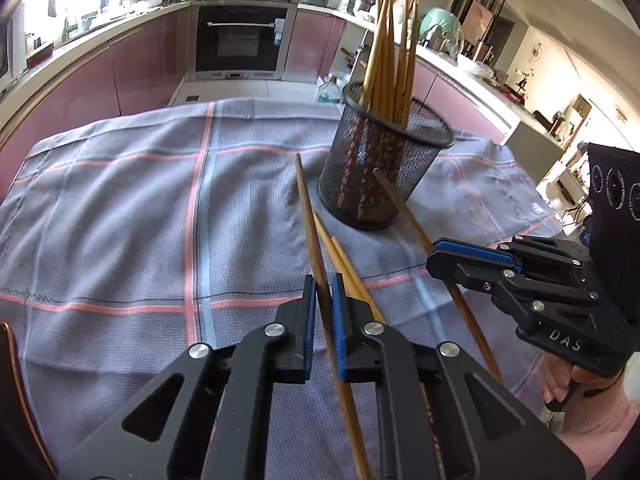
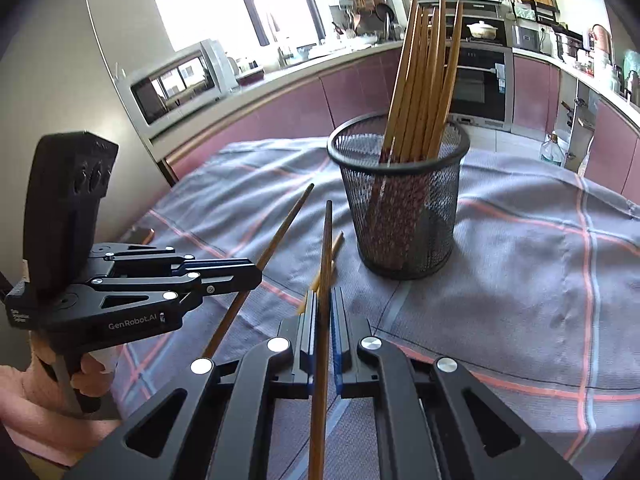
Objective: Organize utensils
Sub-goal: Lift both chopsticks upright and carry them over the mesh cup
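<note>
**A:** Talk me through it, closest things first.

**B:** My left gripper (image 1: 323,286) is clamped on a brown chopstick (image 1: 306,200); it runs between the blue pads and sticks out past the fingertips, tip up off the cloth. My right gripper (image 2: 325,300) is pinched on a second chopstick (image 2: 328,240), same story, the shaft passing straight through the closed pads and out ahead.

**A:** Anything loose?

**B:** Yes. Just right of my left fingertips, two pale chopsticks (image 1: 340,256) lie on the cloth, partly under the gripper.

**A:** And the surface?

**B:** A grey-blue tablecloth (image 1: 120,208) with pink and pale-blue check lines, a bit wrinkled, covering the whole table.

**A:** Where's the holder?

**B:** Ahead of both sets of fingers: a black mesh cup (image 2: 400,208) standing upright on the cloth, right of my left fingertips, slightly right of my right ones. A bundle of chopsticks (image 2: 424,80) stands in it, leaning and fanned above the rim.

**A:** Beyond that?

**B:** It's a kitchen. Pink cabinet fronts (image 1: 136,64) curve around under a pale counter, a built-in oven (image 1: 240,40) sits straight ahead of the left fingers, a microwave (image 2: 176,84) is on the counter far left of the right fingers, and bright windows (image 2: 208,0) are behind it.
</note>
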`<state>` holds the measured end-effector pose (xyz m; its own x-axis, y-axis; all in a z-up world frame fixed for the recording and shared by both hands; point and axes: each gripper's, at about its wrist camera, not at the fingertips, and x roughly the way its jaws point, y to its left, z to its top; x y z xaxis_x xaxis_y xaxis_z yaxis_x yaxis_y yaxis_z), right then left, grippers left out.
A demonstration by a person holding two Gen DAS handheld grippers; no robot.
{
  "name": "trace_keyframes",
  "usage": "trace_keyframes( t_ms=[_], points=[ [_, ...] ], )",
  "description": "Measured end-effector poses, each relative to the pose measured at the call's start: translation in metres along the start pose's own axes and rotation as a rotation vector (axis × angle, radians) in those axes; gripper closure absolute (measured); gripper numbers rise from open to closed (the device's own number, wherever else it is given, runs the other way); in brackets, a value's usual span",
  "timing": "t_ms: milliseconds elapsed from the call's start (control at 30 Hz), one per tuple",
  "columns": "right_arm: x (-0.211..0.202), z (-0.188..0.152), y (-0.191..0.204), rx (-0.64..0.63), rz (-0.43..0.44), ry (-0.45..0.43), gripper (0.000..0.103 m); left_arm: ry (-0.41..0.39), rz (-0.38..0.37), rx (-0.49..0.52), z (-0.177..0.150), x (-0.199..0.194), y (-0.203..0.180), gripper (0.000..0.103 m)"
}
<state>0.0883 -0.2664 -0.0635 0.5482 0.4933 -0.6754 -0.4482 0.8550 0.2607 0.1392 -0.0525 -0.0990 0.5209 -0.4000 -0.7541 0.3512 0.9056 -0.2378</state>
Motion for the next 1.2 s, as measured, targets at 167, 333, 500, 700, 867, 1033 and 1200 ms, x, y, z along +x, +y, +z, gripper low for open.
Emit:
trace_keyframes(
  t_ms=[167,333,500,700,867,1033,1200],
  points=[
    [-0.025,0.008,-0.003,0.017,0.023,-0.078,0.098,-0.068,-0.059,0.009,0.010,-0.030,-0.002,0.095],
    [-0.050,0.020,-0.006,0.020,0.031,-0.162,0.098,-0.140,-0.107,0.038,0.023,-0.060,-0.011,0.095],
    [-0.068,0.031,-0.007,0.017,0.035,-0.239,0.098,-0.205,-0.155,0.063,0.034,-0.089,-0.018,0.095],
    [-0.085,0.044,-0.009,0.002,0.029,-0.307,0.098,-0.262,-0.170,0.078,0.049,-0.109,-0.023,0.095],
    [-0.095,0.057,-0.008,-0.018,0.019,-0.348,0.098,-0.304,-0.178,0.074,0.063,-0.119,-0.026,0.095],
    [-0.103,0.069,-0.005,-0.038,0.010,-0.376,0.098,-0.339,-0.174,0.076,0.076,-0.128,-0.029,0.095],
    [-0.113,0.079,-0.002,-0.060,-0.004,-0.415,0.098,-0.377,-0.170,0.092,0.091,-0.138,-0.034,0.095]
  ],
)
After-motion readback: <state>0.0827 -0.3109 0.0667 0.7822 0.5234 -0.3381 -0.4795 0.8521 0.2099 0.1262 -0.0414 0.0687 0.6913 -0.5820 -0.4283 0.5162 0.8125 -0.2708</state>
